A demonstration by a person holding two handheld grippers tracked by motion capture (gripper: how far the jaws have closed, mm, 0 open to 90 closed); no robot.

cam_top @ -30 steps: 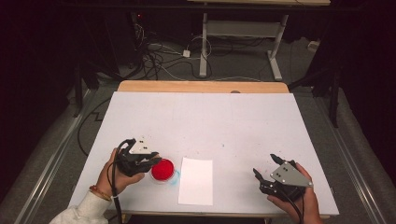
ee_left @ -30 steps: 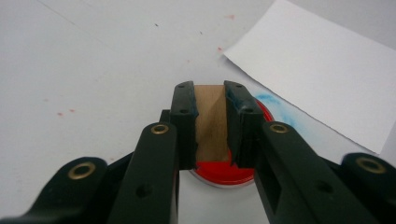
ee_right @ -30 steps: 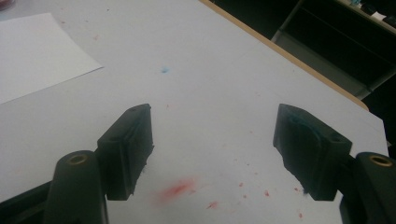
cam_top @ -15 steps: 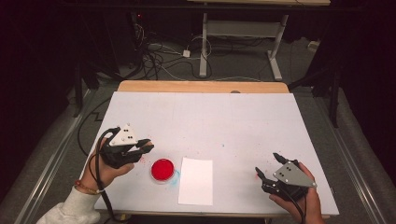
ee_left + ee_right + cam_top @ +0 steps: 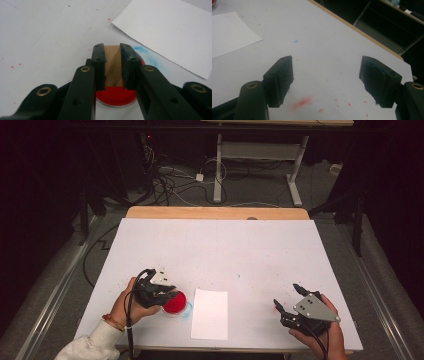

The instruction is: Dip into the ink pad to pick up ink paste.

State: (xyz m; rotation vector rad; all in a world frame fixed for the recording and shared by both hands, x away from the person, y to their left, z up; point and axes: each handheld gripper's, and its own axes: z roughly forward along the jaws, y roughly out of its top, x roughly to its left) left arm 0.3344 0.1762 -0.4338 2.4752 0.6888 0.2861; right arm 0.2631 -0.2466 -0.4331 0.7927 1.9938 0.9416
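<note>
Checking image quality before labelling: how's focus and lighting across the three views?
High view: table evenly lit, surroundings fall off to near black, soft overall. Left gripper view: left gripper jaws and the wooden block between them reasonably sharp over the red ink pad; paper sheet bright, not blown out. Right gripper view: right gripper jaws slightly blurred, background dark.

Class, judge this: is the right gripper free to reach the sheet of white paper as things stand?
Probably yes. The right gripper is open, holds nothing, and bare table lies between it and the white paper.
</note>
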